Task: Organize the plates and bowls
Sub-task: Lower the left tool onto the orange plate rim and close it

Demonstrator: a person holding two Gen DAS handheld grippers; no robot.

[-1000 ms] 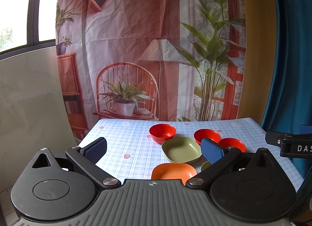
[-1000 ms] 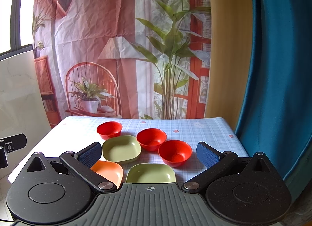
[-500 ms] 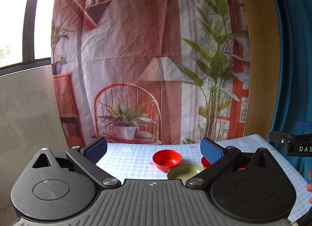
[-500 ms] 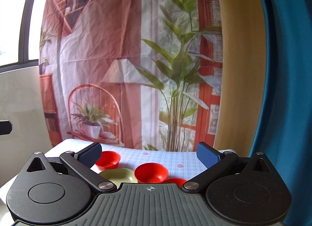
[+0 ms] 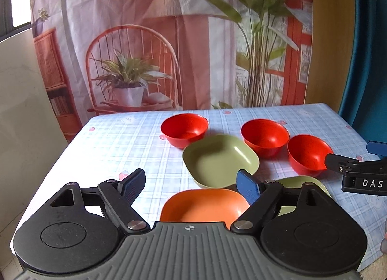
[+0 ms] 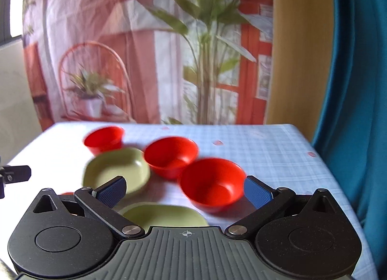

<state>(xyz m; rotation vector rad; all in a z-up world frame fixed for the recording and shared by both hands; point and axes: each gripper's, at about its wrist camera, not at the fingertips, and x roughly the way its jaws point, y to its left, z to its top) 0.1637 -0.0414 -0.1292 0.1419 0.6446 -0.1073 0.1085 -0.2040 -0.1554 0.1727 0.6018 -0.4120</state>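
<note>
Three red bowls stand on the checked table: far left (image 5: 184, 129), middle (image 5: 265, 136) and right (image 5: 307, 153). A green square plate (image 5: 219, 160) lies among them, an orange plate (image 5: 205, 205) lies nearest, and a second green plate (image 5: 302, 183) shows partly behind my finger. My left gripper (image 5: 191, 184) is open and empty, just above the orange plate. My right gripper (image 6: 185, 191) is open and empty, close behind the nearest red bowl (image 6: 212, 184) and above a green plate (image 6: 164, 216). Its tip (image 5: 358, 171) shows in the left wrist view, beside the right bowl.
The table (image 5: 116, 149) has a blue checked cloth. A printed backdrop (image 5: 169, 38) hangs behind it. A blue curtain (image 6: 358, 86) hangs at the right, close to the table's edge. A pale wall (image 5: 21, 110) is at the left.
Both grippers tilted up toward the backdrop half a second ago, then came down and forward. The bowls and plates now look larger and closer. No dish has moved.
</note>
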